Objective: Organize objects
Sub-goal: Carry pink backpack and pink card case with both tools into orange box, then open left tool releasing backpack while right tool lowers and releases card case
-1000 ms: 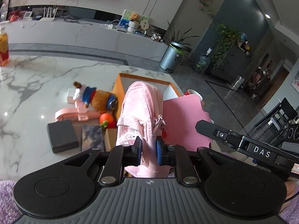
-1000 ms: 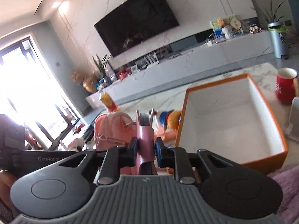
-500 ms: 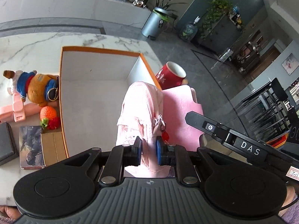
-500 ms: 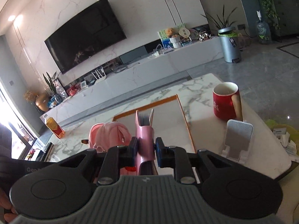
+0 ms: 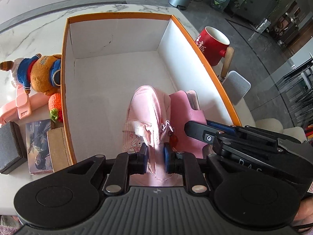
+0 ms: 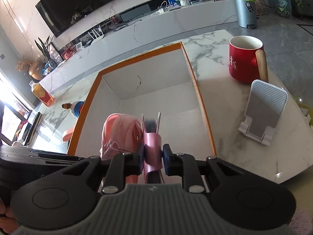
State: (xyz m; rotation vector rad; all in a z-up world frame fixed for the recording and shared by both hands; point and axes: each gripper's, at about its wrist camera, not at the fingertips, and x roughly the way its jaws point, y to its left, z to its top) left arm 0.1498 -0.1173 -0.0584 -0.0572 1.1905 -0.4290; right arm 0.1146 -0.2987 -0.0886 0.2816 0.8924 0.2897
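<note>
The left tongs (image 5: 155,158) are clamped on the near end of a pale pink zip pouch (image 5: 148,115), their blue pads pressed against its fabric on both sides. The right tongs (image 6: 153,159) are clamped on a pink notebook (image 6: 151,137) held upright on its edge, with the page block showing at its far end. Both things hang side by side over the near part of an orange-rimmed white box (image 5: 65,82); whether either touches the box floor cannot be told.

From the left, in the left wrist view, a black case (image 5: 8,146) lies at the worktop (image 5: 29,35) edge, with a picture booklet (image 5: 39,146) beside it and a tan card box (image 5: 57,148) against the box wall. Behind these, a pink clip-like holder (image 5: 18,105) lies flat, a plush bear in a blue jacket (image 5: 37,72) leans on it, and a small crocheted orange-and-red fruit (image 5: 55,105) sits just beside the box. The box fills the middle, its inside bare apart from the pouch and notebook. Right of the box stands a red mug (image 5: 212,43) with a wooden handle, and nearer the camera a white phone stand (image 5: 236,86).

In the right wrist view, an orange drink bottle (image 6: 42,94) stands far left on the worktop.
</note>
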